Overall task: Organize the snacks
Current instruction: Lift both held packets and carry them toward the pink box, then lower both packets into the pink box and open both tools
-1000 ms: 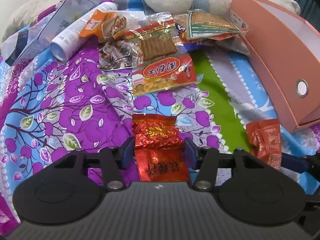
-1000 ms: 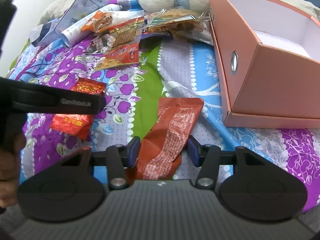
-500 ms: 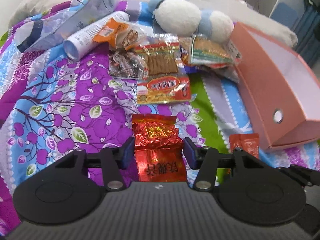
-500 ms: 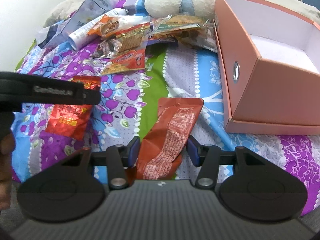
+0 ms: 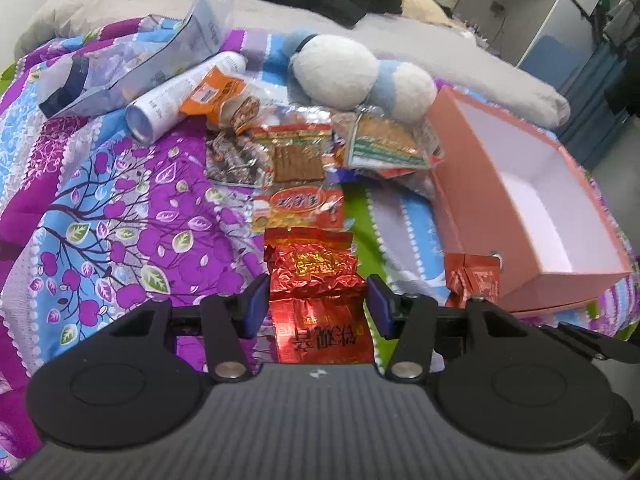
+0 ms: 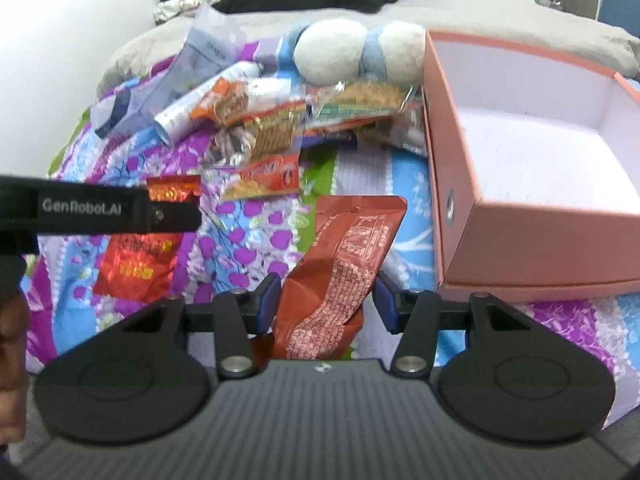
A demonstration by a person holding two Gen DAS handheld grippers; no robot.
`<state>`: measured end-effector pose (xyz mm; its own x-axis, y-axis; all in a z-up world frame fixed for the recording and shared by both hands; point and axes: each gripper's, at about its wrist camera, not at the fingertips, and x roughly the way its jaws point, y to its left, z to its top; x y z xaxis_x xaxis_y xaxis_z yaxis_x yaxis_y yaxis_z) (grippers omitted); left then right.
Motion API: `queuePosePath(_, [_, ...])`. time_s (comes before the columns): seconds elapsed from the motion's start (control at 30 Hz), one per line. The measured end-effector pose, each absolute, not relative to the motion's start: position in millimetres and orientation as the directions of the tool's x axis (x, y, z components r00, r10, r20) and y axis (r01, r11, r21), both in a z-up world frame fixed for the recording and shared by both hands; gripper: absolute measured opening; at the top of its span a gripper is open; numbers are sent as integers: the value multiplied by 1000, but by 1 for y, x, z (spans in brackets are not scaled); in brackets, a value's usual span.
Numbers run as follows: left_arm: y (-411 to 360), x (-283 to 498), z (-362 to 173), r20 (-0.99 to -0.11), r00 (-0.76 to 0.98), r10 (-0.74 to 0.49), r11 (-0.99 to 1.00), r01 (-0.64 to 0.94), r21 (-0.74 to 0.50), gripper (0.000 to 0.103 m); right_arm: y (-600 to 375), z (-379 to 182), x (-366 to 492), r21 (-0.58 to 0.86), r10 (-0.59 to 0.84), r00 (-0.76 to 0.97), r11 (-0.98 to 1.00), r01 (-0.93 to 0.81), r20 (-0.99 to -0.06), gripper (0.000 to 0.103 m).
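Plainly, the left tongs (image 5: 316, 300) hold a red foil pack (image 5: 318, 308) and the right tongs (image 6: 326, 300) a brown packet (image 6: 340, 276), both above the bed (image 5: 120, 208) near the pink box (image 6: 456, 152). Slick, crumpled film could slip from the pads, or the long packet could snag the box's wall. That box looks empty; other snacks (image 5: 296, 156) lie piled beyond.

Home bedroom: bed with floral quilt (image 5: 120, 208), pillows (image 5: 500, 76), plush toy (image 5: 344, 72).
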<state>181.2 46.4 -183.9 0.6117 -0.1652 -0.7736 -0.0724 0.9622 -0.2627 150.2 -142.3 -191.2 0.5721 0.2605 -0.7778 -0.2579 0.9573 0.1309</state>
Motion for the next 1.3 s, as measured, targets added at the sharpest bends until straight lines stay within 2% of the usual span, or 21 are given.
queuePosePath(0.6, [17, 173, -109, -678, 691, -251, 951, 46, -306, 57, -166, -120, 144, 157, 267, 693, 963, -220, -669, 53])
queuePosePath(1.03, [-21, 178, -76, -620, 707, -341, 929, 150, -339, 57, -205, -90, 136, 150, 214, 762, 977, -155, -611, 53])
queuePosePath(1.3, [-51, 189, -73, -617, 686, -386, 916, 206, -344, 57, -232, -88, 133, 151, 163, 779, 985, -88, -605, 53])
